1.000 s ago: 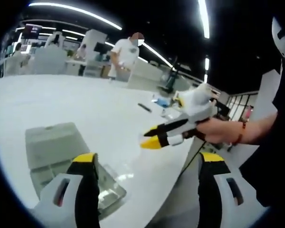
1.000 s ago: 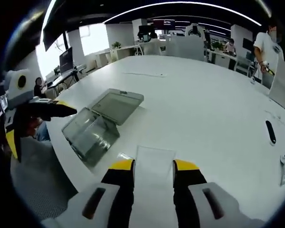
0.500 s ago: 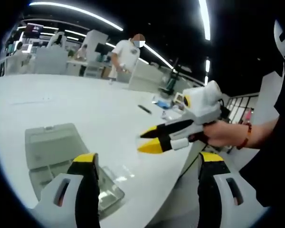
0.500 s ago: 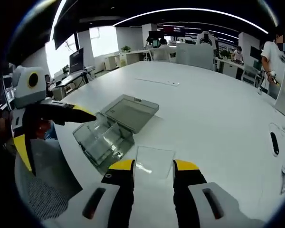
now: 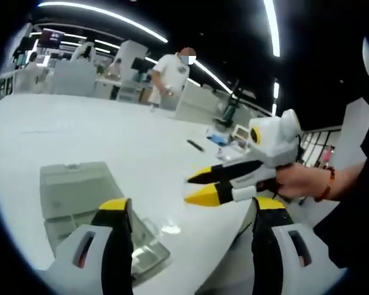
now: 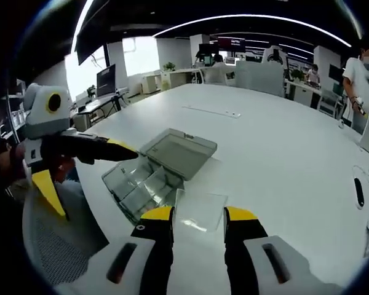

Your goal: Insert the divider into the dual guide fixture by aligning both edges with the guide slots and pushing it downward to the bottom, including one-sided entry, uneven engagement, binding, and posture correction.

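The clear divider (image 6: 200, 204) is a flat see-through sheet sticking forward from between my right gripper's (image 6: 200, 215) jaws, which are shut on it. Just ahead and left of it the clear guide fixture (image 6: 140, 186) sits on the white table, with its lid (image 6: 179, 151) lying open behind it. In the left gripper view the fixture (image 5: 149, 249) is partly hidden behind my own left finger, its lid (image 5: 74, 187) beyond. My left gripper (image 5: 192, 208) is wide open and empty; it enters the right gripper view (image 6: 95, 181) beside the fixture. The right gripper (image 5: 194, 187) hovers over the table's near edge.
The white table (image 6: 277, 141) is wide, and its curved near edge runs close to the fixture. A black remote-like object (image 6: 358, 192) lies at the far right. A person in a white shirt (image 5: 172, 74) stands beyond the table, with desks and monitors behind.
The right gripper has carried the divider closer to the fixture, which now sits nearer in its view. The left gripper has stayed open beside the fixture.
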The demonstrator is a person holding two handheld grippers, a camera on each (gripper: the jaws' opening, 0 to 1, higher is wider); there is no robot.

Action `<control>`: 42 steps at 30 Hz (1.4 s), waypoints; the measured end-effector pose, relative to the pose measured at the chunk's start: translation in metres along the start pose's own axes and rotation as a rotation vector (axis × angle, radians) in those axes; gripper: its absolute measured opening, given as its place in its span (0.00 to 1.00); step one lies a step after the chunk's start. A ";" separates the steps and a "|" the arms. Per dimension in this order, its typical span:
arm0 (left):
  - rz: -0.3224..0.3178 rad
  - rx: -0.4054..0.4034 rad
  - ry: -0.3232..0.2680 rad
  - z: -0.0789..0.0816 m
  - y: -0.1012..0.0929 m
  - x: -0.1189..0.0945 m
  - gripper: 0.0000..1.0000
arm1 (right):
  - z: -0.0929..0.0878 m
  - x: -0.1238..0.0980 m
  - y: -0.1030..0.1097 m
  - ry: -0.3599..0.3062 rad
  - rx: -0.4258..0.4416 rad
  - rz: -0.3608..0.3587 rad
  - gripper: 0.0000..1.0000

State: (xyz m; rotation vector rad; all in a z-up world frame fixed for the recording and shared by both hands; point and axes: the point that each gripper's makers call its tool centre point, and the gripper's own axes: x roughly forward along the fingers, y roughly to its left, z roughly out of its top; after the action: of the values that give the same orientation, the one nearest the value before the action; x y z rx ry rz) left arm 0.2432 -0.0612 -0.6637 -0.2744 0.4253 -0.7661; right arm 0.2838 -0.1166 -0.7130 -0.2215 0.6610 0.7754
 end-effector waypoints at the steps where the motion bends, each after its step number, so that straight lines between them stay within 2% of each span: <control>1: 0.005 0.004 -0.004 0.000 0.000 0.000 0.74 | 0.001 0.000 0.002 -0.004 -0.017 0.009 0.27; 6: 0.003 -0.004 -0.010 0.002 -0.001 0.001 0.67 | 0.004 -0.001 0.005 -0.014 -0.024 0.012 0.27; 12: 0.024 -0.021 -0.048 0.009 0.000 0.001 0.55 | 0.005 -0.004 0.010 -0.021 -0.027 0.020 0.27; 16: 0.039 -0.034 -0.025 0.006 0.001 0.004 0.50 | 0.005 -0.004 0.015 -0.027 -0.029 0.031 0.27; 20: 0.036 -0.031 -0.026 0.007 0.000 0.005 0.48 | 0.003 -0.005 0.021 -0.027 -0.034 0.046 0.27; 28: 0.037 -0.014 -0.001 0.005 0.001 0.005 0.39 | 0.011 -0.007 0.032 -0.045 -0.060 0.064 0.28; 32: 0.044 -0.018 -0.008 0.007 0.001 0.004 0.37 | 0.014 -0.007 0.038 -0.051 -0.080 0.070 0.27; 42: 0.079 -0.018 0.013 0.001 0.009 0.004 0.25 | 0.018 -0.008 0.047 -0.068 -0.082 0.088 0.27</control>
State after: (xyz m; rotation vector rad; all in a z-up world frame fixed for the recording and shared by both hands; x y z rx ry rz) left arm 0.2518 -0.0582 -0.6672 -0.2677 0.4533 -0.6872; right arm 0.2546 -0.0803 -0.6918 -0.2409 0.5786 0.8918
